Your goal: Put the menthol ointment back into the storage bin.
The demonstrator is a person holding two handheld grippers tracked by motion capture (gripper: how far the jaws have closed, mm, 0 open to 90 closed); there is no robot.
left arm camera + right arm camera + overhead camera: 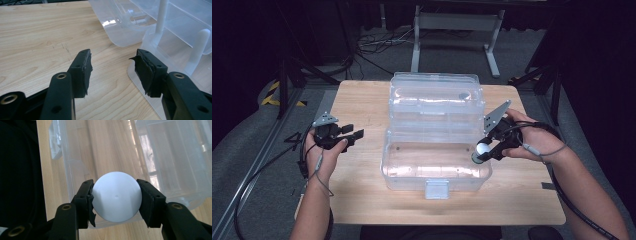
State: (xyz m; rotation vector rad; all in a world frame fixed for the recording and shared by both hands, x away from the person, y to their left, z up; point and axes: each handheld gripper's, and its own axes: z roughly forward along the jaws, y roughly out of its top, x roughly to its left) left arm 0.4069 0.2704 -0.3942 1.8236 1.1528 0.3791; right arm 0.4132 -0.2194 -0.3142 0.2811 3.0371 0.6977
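A clear plastic box [436, 172] with its lid thrown back stands open in the middle of the wooden table. My right gripper [482, 151] is shut on a white ball [482, 148] and holds it over the right rim of the box's lower tub. In the right gripper view the white ball [116, 196] sits pressed between both pads, with the clear tub [75, 165] below it. My left gripper [354, 137] rests at the left of the box, open, with nothing between its pads [86, 71]; the box's corner [130, 35] lies just ahead of it.
The wooden table [362, 195] has bare room left of the box and along its front edge. A white latch [436, 189] sticks out at the box's front. Beyond the table stand a metal frame [457, 30] and floor cables.
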